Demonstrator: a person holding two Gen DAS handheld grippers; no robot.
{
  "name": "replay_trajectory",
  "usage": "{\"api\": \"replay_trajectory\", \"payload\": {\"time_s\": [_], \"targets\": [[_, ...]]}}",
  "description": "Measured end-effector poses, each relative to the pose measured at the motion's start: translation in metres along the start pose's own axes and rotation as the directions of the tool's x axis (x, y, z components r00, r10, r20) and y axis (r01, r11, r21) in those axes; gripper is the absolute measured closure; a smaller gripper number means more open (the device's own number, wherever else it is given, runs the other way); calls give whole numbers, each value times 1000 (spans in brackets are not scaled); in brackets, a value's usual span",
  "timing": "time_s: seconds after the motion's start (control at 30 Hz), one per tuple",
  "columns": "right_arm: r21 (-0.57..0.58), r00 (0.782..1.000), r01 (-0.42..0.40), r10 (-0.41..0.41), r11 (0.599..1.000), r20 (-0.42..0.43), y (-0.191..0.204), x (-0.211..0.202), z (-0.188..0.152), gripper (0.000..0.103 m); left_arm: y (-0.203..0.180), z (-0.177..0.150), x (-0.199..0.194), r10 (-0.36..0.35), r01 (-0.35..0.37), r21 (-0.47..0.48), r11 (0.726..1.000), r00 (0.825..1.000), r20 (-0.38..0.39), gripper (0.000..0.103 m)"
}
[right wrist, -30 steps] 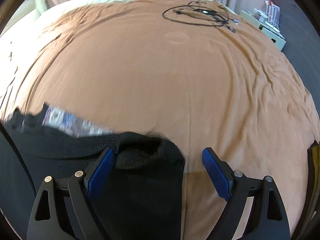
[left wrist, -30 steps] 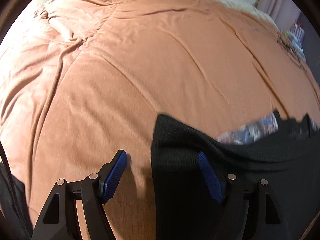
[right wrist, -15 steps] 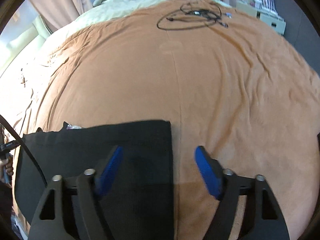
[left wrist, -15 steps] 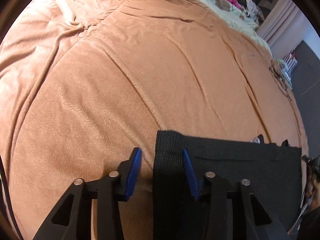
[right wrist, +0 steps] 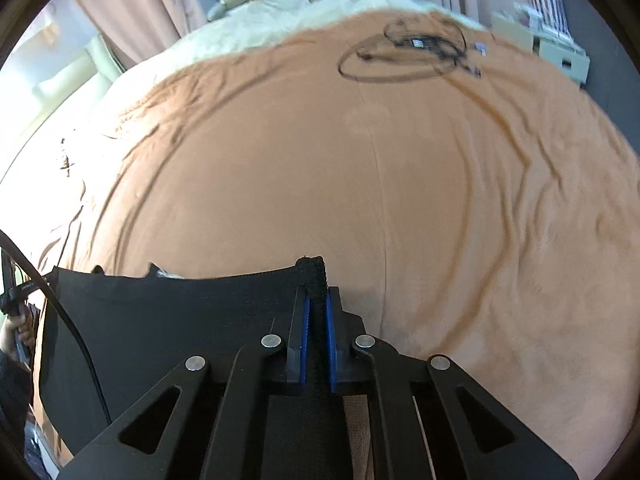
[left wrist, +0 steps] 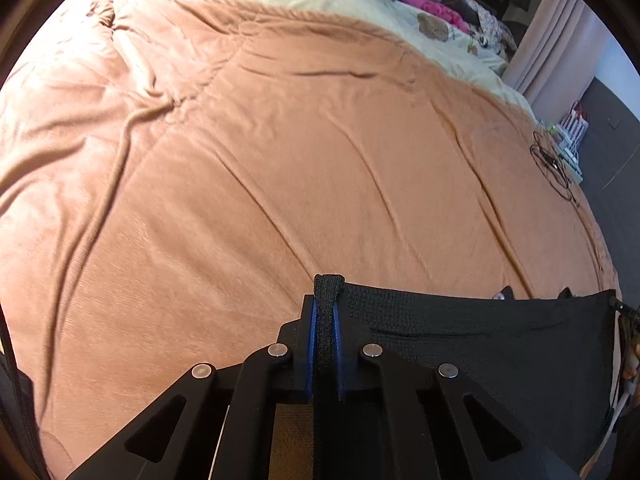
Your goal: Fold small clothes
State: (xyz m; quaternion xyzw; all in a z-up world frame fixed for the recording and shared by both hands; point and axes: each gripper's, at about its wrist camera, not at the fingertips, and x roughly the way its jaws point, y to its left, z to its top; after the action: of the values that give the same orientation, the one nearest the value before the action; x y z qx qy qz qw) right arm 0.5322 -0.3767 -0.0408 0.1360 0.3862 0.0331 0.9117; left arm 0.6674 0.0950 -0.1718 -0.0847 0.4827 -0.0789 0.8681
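A black knit garment (left wrist: 480,344) hangs stretched between my two grippers above the orange-brown bedspread (left wrist: 280,184). My left gripper (left wrist: 325,312) is shut on the garment's left top corner, which pokes up between the blue pads. My right gripper (right wrist: 316,312) is shut on the garment's right top corner (right wrist: 312,272); the cloth (right wrist: 180,320) spreads to the left of it. A bit of patterned fabric (right wrist: 168,274) peeks over the garment's top edge.
A coil of black cable (right wrist: 404,52) lies at the far right of the bedspread (right wrist: 360,168). Cream bedding (left wrist: 340,0) with plush toys and pink cloth lies at the head. Curtains (right wrist: 132,4) and a white shelf unit (right wrist: 560,56) stand beyond the bed.
Both grippers closed from open onto the garment's top corners and lifted it off the bedspread. The garment now hangs taut between them.
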Motion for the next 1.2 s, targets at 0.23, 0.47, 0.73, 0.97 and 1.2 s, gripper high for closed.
{"api": "replay_trajectory", "payload": {"time_s": [0.23,0.47,0.73,0.97,1.2], "targets": [[-2,999,44,-44,999,10,3,9,4,100,1,9,8,35,-35,-7,999,999,16,95],[20,992,97,-95,995,-84,12,48,6,87,6,9,33,40,-44,-54,998,997,-71,91],[-12,991,58,-59,998,-118,17,11,-9,30,4,-14,2,10,-15,-64,998,997,-82,69],[-104,983,51,-69,993,-172,30,-22,-46,30,-3,-53,-33,-9,2,-65,998,994,-106,69],[-86,986,19,-33,996,-164,39,-55,-83,30,-6,-104,-70,-11,1,-82,997,992,-125,69]]}}
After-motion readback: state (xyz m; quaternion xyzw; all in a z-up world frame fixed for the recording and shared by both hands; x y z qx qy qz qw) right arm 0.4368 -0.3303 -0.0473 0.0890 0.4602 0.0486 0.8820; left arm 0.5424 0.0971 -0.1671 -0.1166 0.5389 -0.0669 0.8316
